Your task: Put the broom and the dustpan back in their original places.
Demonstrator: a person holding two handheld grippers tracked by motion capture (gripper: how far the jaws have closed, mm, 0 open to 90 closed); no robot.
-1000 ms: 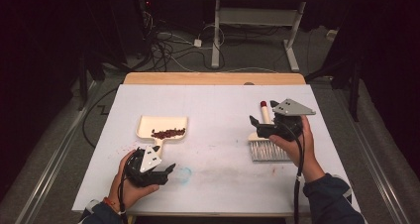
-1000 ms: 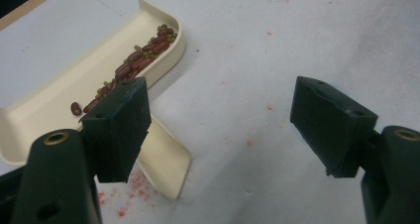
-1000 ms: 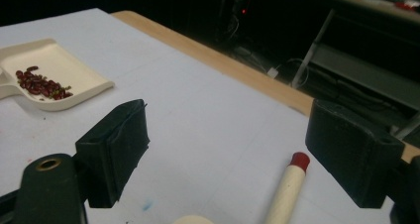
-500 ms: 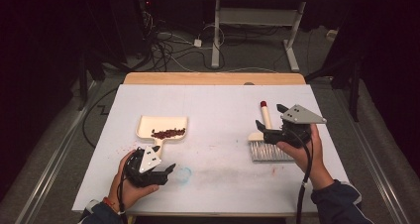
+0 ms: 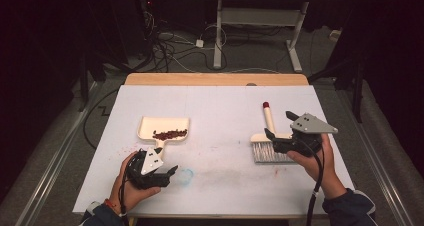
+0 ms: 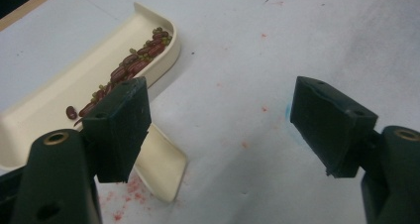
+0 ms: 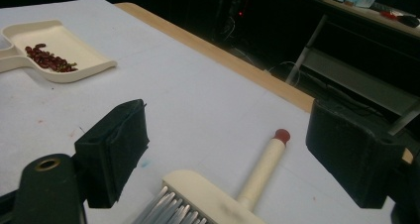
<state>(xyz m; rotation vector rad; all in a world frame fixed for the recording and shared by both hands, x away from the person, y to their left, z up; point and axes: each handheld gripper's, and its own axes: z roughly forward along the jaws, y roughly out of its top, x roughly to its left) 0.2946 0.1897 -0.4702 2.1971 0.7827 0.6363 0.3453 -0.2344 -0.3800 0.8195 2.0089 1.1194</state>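
Judging handling, we rated the brush (image 5: 270, 136) light and stiff; grip its handle. Both tools, left tool (image 5: 172, 170) and right tool (image 5: 279, 124), stood apart, empty, near dustpan (image 5: 150, 125).

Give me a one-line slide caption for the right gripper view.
Open right gripper above a cream brush, with the bean-filled dustpan across the white table.
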